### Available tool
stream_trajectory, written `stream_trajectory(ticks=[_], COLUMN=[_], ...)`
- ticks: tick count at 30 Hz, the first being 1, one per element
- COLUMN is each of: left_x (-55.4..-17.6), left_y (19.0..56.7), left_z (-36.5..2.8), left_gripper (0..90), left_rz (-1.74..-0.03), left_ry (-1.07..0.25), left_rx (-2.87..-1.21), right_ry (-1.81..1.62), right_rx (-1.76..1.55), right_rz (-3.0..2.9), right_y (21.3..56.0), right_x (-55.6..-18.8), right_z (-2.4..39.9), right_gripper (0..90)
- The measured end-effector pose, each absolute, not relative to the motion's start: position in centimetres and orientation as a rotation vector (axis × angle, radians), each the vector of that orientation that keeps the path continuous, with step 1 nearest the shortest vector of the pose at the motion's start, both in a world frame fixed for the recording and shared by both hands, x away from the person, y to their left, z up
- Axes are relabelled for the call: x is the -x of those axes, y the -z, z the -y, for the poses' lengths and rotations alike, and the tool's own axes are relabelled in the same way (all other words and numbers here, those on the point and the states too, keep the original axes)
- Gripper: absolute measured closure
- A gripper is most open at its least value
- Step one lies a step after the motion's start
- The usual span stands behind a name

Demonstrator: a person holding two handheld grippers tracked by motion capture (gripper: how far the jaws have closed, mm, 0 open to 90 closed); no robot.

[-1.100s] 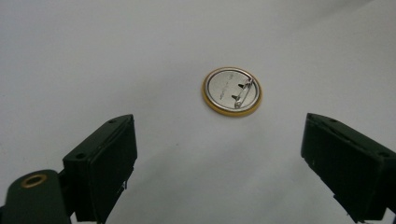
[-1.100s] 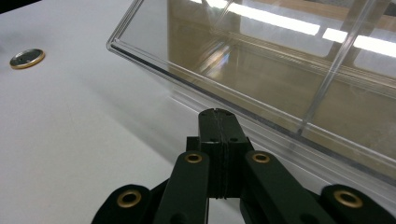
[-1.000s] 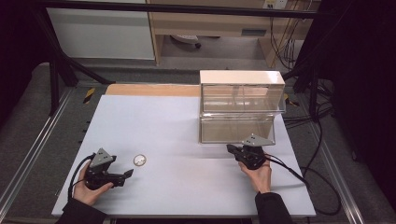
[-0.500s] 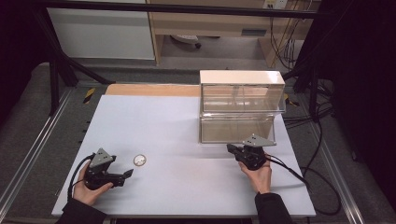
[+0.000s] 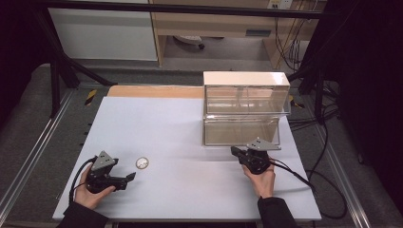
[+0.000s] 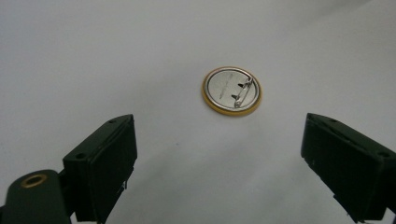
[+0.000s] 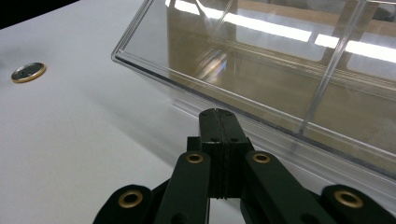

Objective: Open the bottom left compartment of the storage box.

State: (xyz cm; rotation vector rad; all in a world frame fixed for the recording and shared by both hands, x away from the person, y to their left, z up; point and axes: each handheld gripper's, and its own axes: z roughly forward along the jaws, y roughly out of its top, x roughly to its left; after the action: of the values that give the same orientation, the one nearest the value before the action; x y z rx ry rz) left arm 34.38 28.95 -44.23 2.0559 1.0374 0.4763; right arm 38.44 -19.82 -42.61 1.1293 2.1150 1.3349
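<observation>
Badge [image 6: 232, 91], round and flat, metal back up with a safety pin across it and a thin yellow rim, lying just above centre of the left gripper view on the smooth matte white table [image 5: 190, 142]. Left gripper [image 6: 219, 154] jaws wide apart below it, blocky black, touching nothing. Right gripper [image 7: 218, 114] jaws pressed together, empty, before a clear plastic box [image 7: 289, 70], glossy, divided, no contents visible.

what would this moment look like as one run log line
left hand-held gripper: open, short of pin badge | right hand-held gripper: shut, empty, by clear organizer | badge: pin side up
</observation>
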Motion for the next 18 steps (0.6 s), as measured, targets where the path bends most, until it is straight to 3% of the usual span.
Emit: stream_trajectory(ticks=[18], left_x=[-34.35], left_y=[44.21], left_z=[-29.04], left_gripper=[10.3], left_rz=[-1.039], left_ry=[-0.477], left_rx=[-2.053], right_ry=[-1.369], right_rx=[-1.106], right_rz=[-2.039], right_y=[41.77], right_x=[-38.15], right_z=[19.81], right_gripper=[90.0])
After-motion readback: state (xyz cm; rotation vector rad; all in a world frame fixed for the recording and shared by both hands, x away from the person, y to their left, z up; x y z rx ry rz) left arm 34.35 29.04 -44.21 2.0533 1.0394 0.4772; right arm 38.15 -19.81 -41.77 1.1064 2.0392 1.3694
